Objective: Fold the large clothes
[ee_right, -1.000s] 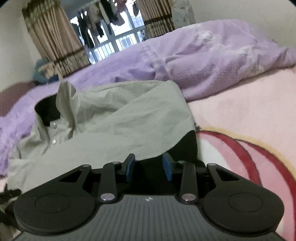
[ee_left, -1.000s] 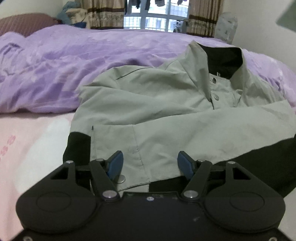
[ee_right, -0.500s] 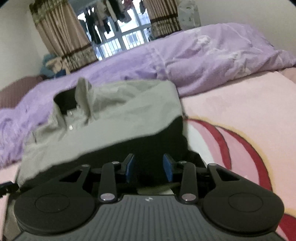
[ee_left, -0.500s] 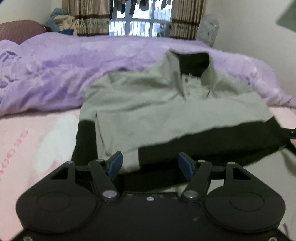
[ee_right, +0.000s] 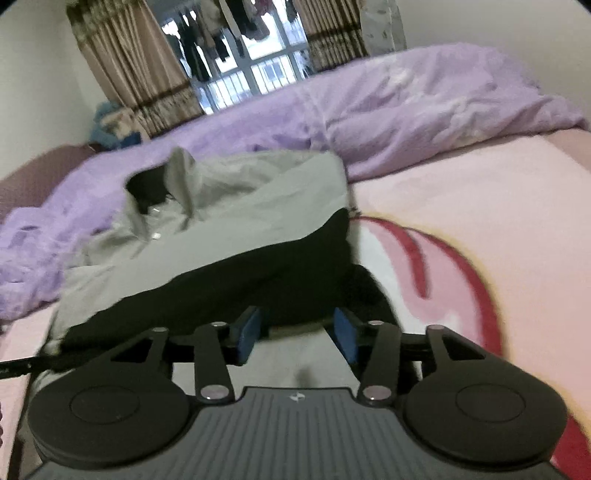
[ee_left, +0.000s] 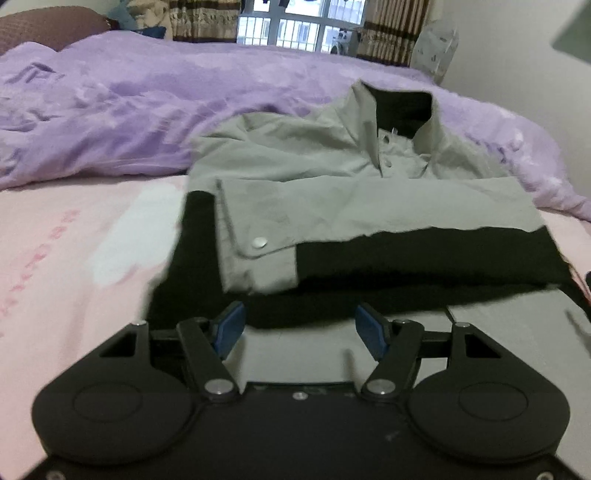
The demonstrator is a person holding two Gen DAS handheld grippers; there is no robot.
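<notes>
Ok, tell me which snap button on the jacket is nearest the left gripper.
The snap on the folded sleeve's cuff, the lowest one, just ahead of the left gripper. The other two snaps sit farther up by the collar.

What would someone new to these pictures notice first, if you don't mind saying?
Most likely the grey-green jacket, lying partly folded in the middle of the pink bedsheet, its sleeve with a broad black cuff laid across the body. Behind it a rumpled purple duvet fills the far side of the bed, under a bright barred window. Up close, the left tool and right tool both stand open over the jacket's near edge.
</notes>
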